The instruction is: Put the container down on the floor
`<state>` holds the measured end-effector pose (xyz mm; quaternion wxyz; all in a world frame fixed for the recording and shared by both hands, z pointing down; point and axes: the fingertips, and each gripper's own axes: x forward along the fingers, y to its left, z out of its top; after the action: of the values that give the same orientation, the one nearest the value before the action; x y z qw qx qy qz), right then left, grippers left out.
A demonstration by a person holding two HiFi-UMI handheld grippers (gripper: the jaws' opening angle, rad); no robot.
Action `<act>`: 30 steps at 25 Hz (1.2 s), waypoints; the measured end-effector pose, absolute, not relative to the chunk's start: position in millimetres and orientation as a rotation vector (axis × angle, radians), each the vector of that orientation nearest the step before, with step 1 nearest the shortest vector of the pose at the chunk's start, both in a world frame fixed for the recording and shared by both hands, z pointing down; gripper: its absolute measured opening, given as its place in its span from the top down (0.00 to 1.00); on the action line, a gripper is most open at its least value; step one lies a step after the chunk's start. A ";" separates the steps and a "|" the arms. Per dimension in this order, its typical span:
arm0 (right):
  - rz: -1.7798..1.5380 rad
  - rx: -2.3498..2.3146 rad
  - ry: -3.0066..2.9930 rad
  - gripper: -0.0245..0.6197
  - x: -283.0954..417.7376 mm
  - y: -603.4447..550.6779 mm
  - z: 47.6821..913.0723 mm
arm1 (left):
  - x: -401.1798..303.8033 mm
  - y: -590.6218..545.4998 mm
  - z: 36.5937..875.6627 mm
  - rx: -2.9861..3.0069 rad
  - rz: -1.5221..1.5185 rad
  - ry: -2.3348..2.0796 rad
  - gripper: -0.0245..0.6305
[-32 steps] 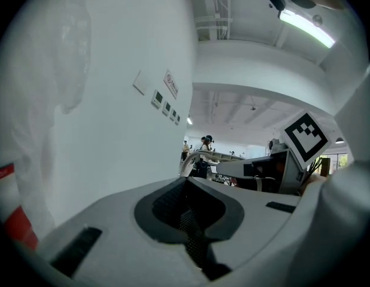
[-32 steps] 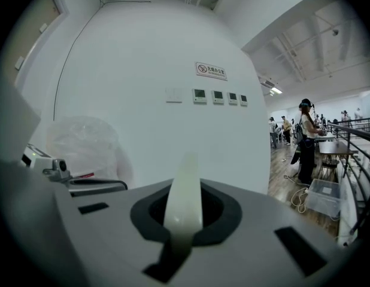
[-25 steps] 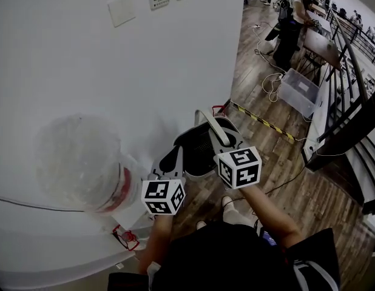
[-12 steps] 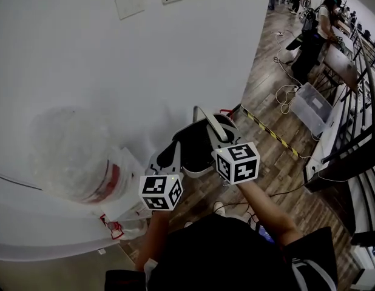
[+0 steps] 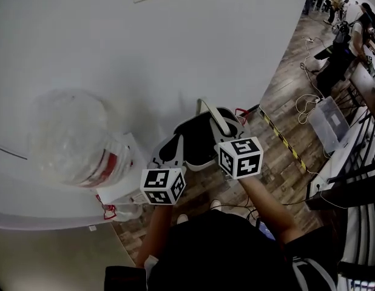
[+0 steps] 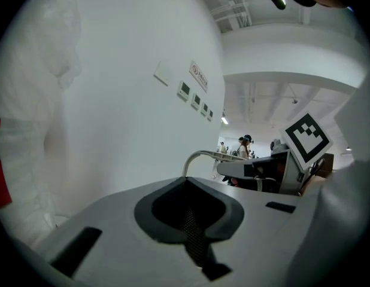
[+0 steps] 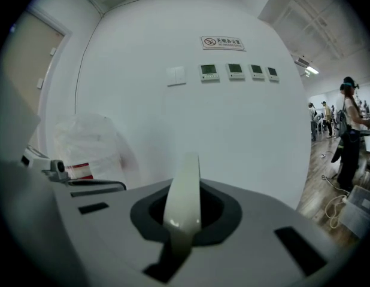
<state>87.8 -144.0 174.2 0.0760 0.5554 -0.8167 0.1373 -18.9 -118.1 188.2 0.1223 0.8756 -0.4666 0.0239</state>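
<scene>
The container (image 5: pixel 196 141) is a dark bin with a grey rim and a pale arched handle (image 5: pixel 213 119). It hangs above the wooden floor (image 5: pixel 278 123) close to the white curved wall. My right gripper (image 5: pixel 221 137) is shut on the handle, which runs up between its jaws in the right gripper view as a pale strip (image 7: pixel 182 196). My left gripper (image 5: pixel 169 155) meets the container's left rim. In the left gripper view a dark mesh strip (image 6: pixel 191 235) sits in its narrow jaw gap, and the handle (image 6: pixel 200 155) arches beyond.
A large plastic-wrapped bundle with a red band (image 5: pixel 72 138) stands left against the wall, with a red item (image 5: pixel 107 213) on the floor below it. Yellow-black tape (image 5: pixel 283 143), cables, a clear box (image 5: pixel 333 123), a railing and people (image 5: pixel 357 35) lie to the right.
Both grippers have sunk a little with the container still held between them. The wall panels have slid up out of the head view, and the wrapped bundle sits nearer.
</scene>
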 end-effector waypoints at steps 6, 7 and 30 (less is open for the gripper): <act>0.475 1.577 -2.493 0.91 91.2 -158.6 189.4 | -9.3 -119.2 203.9 2.471 0.090 -1.448 0.93; 0.483 1.563 -2.497 0.91 91.8 -160.6 193.1 | -7.5 -119.2 207.0 2.459 0.093 -1.460 0.93; 0.569 1.399 -2.445 0.91 61.5 -178.0 249.5 | -26.7 -128.8 265.4 2.300 0.170 -1.505 0.93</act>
<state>61.5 -178.0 249.5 0.1337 0.4824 -0.8432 0.1962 -26.7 -128.8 265.4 0.1925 0.8195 -0.5363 0.0607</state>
